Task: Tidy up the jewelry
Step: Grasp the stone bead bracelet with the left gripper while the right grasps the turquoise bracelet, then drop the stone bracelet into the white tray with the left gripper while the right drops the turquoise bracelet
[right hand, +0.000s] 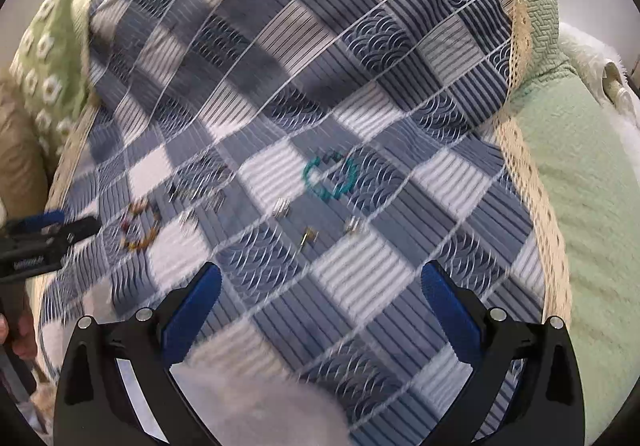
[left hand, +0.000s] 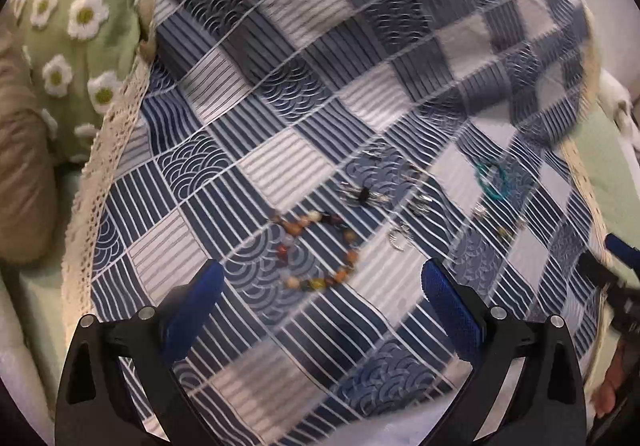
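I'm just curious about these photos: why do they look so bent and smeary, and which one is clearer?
Both views bulge from fisheye lenses with dark corners. The left wrist view is sharper: the bead bracelet shows separate beads. The right wrist view is motion-blurred; the teal bracelet and quilt lines smear.

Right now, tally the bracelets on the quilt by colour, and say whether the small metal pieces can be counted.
Multicoloured beaded bracelet: 1
Teal bracelet: 1
Total bracelets: 2
Small silver pieces: several, too blurred for an exact count.
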{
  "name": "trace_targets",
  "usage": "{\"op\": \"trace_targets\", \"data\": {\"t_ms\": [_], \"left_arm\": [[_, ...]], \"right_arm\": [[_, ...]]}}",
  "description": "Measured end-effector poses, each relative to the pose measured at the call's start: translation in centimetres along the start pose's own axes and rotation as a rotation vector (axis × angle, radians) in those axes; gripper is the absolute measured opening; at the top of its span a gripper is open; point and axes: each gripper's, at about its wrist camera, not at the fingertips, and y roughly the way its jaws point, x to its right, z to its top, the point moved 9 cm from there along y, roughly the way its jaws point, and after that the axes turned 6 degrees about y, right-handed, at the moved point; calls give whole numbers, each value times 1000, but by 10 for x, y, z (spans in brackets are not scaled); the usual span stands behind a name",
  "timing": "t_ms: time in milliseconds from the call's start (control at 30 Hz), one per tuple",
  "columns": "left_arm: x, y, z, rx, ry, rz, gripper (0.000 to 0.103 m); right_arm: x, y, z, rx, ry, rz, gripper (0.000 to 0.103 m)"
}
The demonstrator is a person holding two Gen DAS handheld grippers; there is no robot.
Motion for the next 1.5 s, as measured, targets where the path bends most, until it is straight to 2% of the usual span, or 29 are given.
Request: {"op": "trace_targets", "data": {"t_ms": [67,133,233,333,433,533,700,767,867,933,967,1033,1067,1100,1200,1300,1400,1467,1500], "left_arm": [[-9,17,0,-39,-11,1,95],[-14,34,-1,-86,-5,-20,95],[-24,54,3,-125,21,20,95],[-26,69,2,-163,37,16,94],[-20,83,2,-186,76,-9,94],[-24,93,1,-191,133,85,94],[-23,102,-3,-207,92,58,94],[-24,101,-1,-191,96,68,93],[-25,101,-1,-184,98,69,82],[-30,97,0,-170,88,73,64],[-33,94,0,-169,83,70,59],[-39,90,2,-161,65,70,37],[-40,89,3,-157,64,67,31],[-42,86,3,-154,63,57,14],[-44,82,3,-152,58,25,13],[-47,64,11,-121,18,-52,13],[-40,17,25,-21,33,-107,13],[-27,-25,26,47,54,-194,13],[-18,-37,28,66,58,-215,13]], "right_arm": [[9,18,12,-11,10,-14,99],[11,40,19,-62,12,13,99],[21,70,30,-105,24,-7,96],[28,93,36,-148,29,-23,81],[32,112,44,-164,33,-26,74],[28,125,48,-168,10,-26,65],[17,145,45,-200,-7,-23,49],[14,150,42,-209,-20,-32,48],[12,149,40,-202,-27,-34,46],[11,147,38,-205,-18,-19,33],[11,146,37,-204,-16,-20,29],[9,145,35,-200,-22,-6,14],[11,142,32,-195,-31,-10,12],[10,140,31,-190,-43,-21,9],[5,133,26,-171,-28,-7,7],[-5,109,30,-134,-39,28,7],[-16,63,34,-78,-50,103,7],[-24,30,33,-48,-70,149,7],[-30,10,33,-29,-87,171,7]]}}
